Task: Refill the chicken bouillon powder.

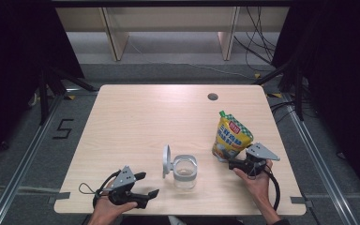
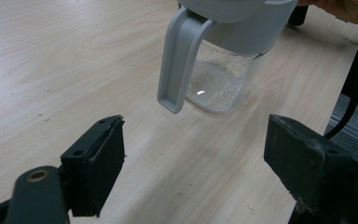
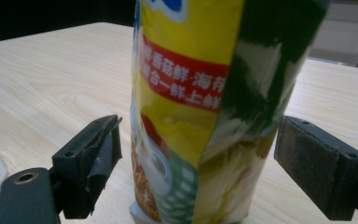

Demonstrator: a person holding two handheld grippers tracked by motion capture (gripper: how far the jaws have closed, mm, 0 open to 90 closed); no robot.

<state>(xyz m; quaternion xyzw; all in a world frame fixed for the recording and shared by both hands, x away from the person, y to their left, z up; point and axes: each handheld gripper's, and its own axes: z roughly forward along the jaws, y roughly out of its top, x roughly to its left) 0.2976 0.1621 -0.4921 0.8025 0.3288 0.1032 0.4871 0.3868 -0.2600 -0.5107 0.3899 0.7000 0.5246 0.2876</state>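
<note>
Your right hand-held gripper point(image 1: 233, 164) sits at the right side of the surface point(image 1: 136, 117) with its jaws spread wide on either side of the yellow seasoning pouch point(image 1: 231, 136); in the right gripper view the pouch point(image 3: 200, 116) stands upright between the two black pads point(image 3: 95, 156), with a gap on each side, so nothing is clamped. The pouch rests on its base near the right front of the surface, its green-capped corner pointing up and away from you. Your left hand-held gripper point(image 1: 146, 185) lies low near the front left edge, jaws wide open and holding nothing. Its own view looks toward the clear jar point(image 2: 223, 74), whose grey flip lid point(image 1: 167, 161) stands open on the left of the jar point(image 1: 185, 172). The jar stands at the front middle, between your two hands, just left of the pouch and apart from it.
</note>
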